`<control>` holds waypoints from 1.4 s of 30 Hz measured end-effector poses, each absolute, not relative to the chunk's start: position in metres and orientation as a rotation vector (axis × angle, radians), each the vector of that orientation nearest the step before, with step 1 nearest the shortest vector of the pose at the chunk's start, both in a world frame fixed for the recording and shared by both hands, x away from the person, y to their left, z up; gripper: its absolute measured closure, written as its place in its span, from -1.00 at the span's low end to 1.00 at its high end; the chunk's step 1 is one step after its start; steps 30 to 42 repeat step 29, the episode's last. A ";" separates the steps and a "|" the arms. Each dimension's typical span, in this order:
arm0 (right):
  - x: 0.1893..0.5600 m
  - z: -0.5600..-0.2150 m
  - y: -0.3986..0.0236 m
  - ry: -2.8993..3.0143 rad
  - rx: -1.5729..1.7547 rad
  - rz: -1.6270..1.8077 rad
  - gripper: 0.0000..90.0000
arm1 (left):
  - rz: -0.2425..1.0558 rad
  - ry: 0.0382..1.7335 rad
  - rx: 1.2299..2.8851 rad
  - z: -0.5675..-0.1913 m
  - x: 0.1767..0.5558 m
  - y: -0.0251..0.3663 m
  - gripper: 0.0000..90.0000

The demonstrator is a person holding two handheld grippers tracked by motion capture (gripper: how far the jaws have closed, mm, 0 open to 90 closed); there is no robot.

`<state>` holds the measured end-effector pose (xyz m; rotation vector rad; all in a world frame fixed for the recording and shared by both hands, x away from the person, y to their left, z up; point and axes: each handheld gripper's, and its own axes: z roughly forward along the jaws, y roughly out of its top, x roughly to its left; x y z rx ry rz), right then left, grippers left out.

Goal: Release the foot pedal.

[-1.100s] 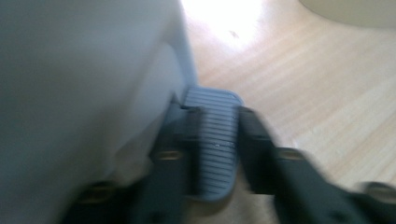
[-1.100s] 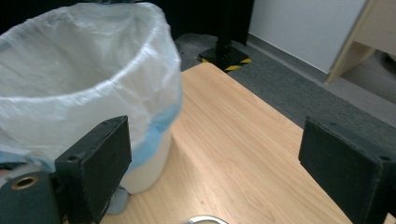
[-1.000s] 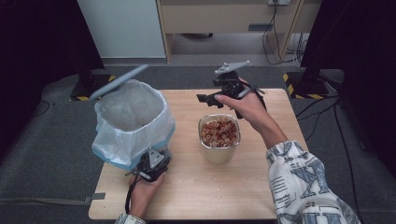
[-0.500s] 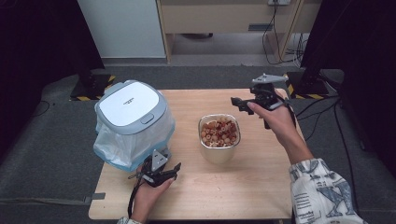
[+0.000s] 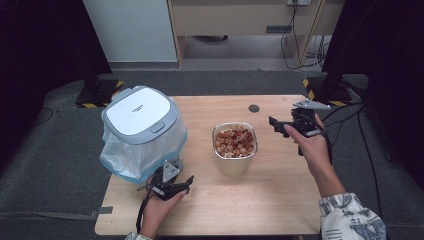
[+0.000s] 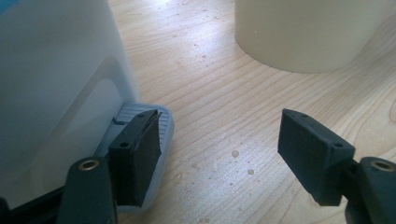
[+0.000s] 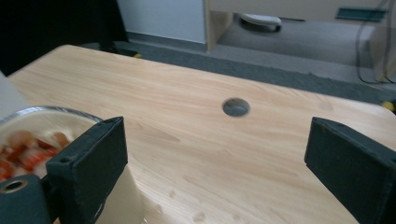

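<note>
A second ago the lid of the bin stood open while our left gripper pressed the grey pedal at its foot. Now the lid lies flat and closed on the bin, over the plastic liner. The jaws of the left gripper have just been opening and now they are spread wide; one jaw rests beside the pedal and nothing is pinched between them.

Our right gripper was above the bowl before; now it is lower, at the right side of the table, just beside the bowl. Its jaws are also spread and hold nothing.

The bowl is in the middle of the table, to the right of the bin, with many reddish pieces inside. We judge that one throw into the bin is finished and that the pedal must be pressed again for the next one.
</note>
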<state>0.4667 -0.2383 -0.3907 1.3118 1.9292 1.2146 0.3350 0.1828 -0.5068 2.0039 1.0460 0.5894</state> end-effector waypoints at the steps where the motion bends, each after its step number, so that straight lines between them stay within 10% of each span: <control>1: 0.463 -0.398 -0.243 1.909 1.337 1.203 -0.86 | 0.586 1.042 2.007 -0.507 0.335 0.182 -0.39; 23: 0.437 -0.508 -0.248 2.028 1.546 0.949 -0.86 | 0.581 1.029 2.020 -0.510 0.336 0.185 -0.45; 42: 0.441 -0.518 -0.245 2.043 1.588 0.901 -0.86 | 0.576 1.030 2.020 -0.510 0.337 0.185 -0.46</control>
